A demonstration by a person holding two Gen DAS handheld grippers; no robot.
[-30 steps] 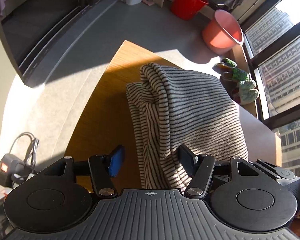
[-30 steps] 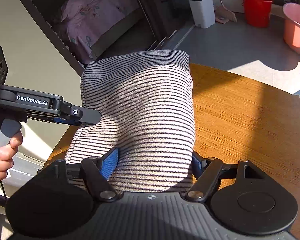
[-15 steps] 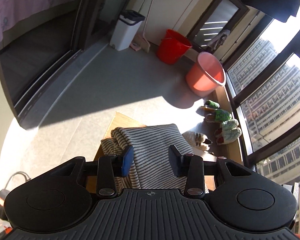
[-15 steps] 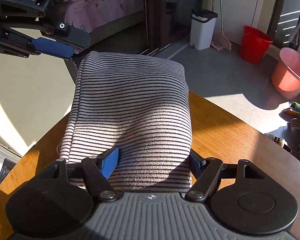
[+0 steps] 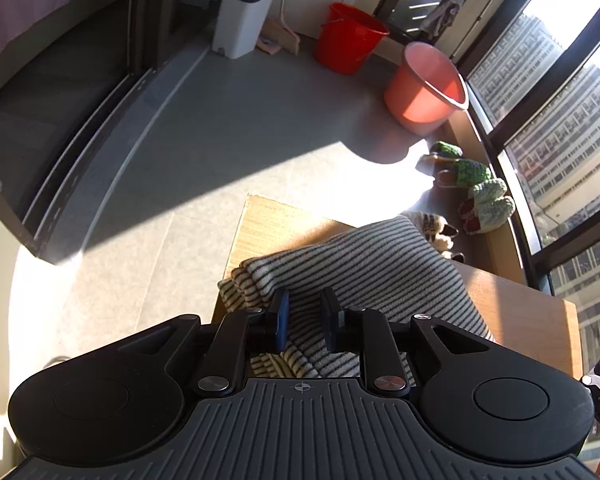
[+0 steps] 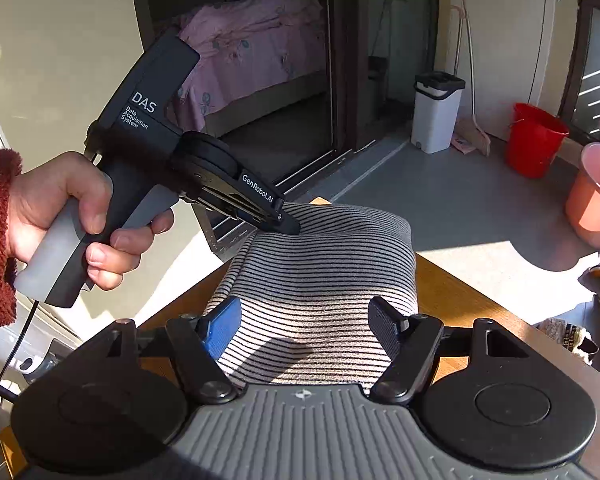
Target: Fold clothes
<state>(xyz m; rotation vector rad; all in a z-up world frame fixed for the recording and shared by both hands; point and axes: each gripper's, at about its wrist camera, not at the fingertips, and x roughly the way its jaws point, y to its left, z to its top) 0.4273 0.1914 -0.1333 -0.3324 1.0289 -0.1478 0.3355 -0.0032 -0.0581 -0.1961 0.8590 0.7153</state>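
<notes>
Two handheld grippers work over one folded garment, a grey knit top with thin black stripes [image 6: 320, 280], which lies on a wooden table with an orange-brown surface [image 6: 472, 300].

From the right wrist camera, the striped top fills the centre of the frame, its far folded edge rounded and lifted. The right gripper [image 6: 304, 326] sits at the bottom centre with its jaws spread wide, the blue pad on the left and the black pad on the right straddling the near end of the cloth without pinching it. At the left of the frame, a hand in a fuzzy red sleeve [image 6: 60, 216] holds the black pistol-shaped left gripper [image 6: 288, 224], whose tip meets the far left corner of the top in the middle of the frame.

From the left wrist camera, the same top [image 5: 372, 268] spreads across the lower centre and right. The left gripper [image 5: 305, 318] has its jaws drawn narrow around a bunched fold of stripes; whether the pads actually press the cloth cannot be told.

Farther back, in the upper part of that view, stand a white lidded bin [image 5: 244, 16], a red plastic bucket [image 5: 348, 36] and a pink plastic bucket [image 5: 424, 84] on grey floor.
</notes>
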